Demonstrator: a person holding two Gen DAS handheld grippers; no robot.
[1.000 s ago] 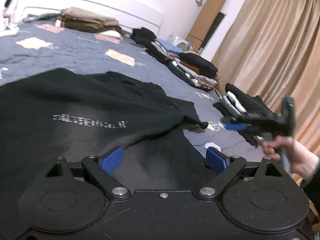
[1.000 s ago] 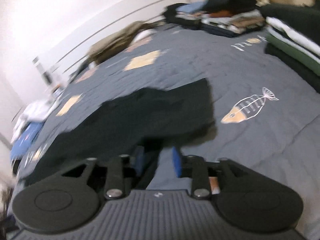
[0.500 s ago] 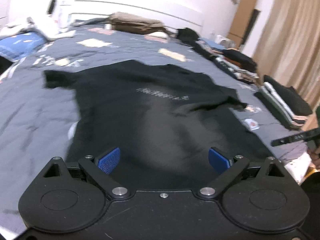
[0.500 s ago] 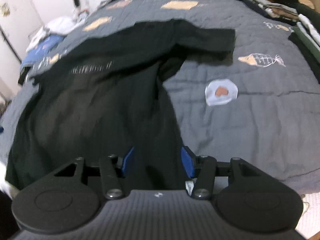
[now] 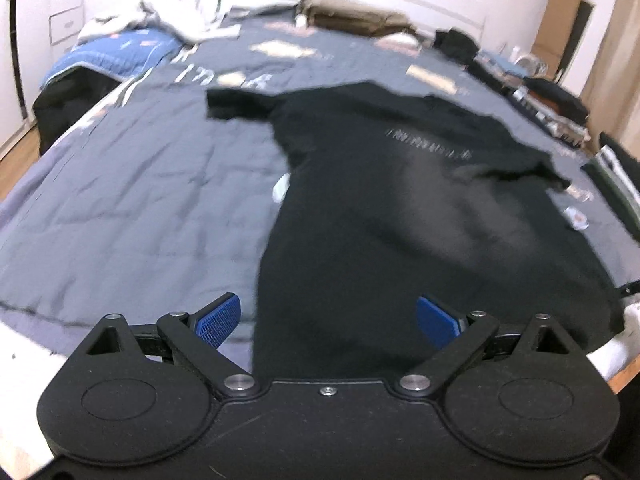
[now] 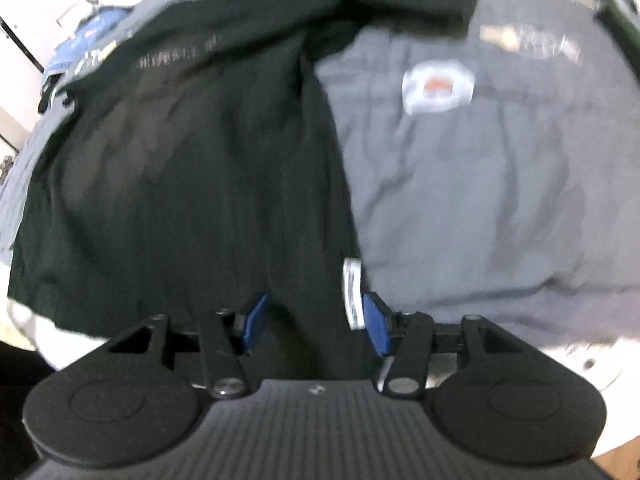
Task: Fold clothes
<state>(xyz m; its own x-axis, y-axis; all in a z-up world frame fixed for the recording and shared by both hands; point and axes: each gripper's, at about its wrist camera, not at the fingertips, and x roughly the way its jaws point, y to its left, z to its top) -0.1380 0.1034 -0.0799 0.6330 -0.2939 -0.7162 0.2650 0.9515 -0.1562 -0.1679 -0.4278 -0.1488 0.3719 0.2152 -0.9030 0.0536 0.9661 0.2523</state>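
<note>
A black t-shirt (image 5: 400, 208) with a small printed line across the chest lies spread out on the grey bed cover (image 5: 140, 184), hem toward me, sleeves out to both sides. My left gripper (image 5: 328, 320) is open, its blue pads wide apart over the shirt's left hem corner. In the right wrist view the same t-shirt (image 6: 192, 168) fills the left half. My right gripper (image 6: 314, 324) is open, its pads either side of the shirt's right hem corner, where a white care label (image 6: 353, 296) sticks out.
Stacks of folded clothes (image 5: 560, 108) line the bed's right edge. A brown pile (image 5: 352, 16) sits at the headboard. A blue quilt (image 5: 112, 52) and crumpled laundry lie at the far left. The bed's near edge runs just below both grippers.
Both grippers have pulled back and down to the shirt's hem at the near bed edge. The left swung left. The shirt now lies flatter and spread out.
</note>
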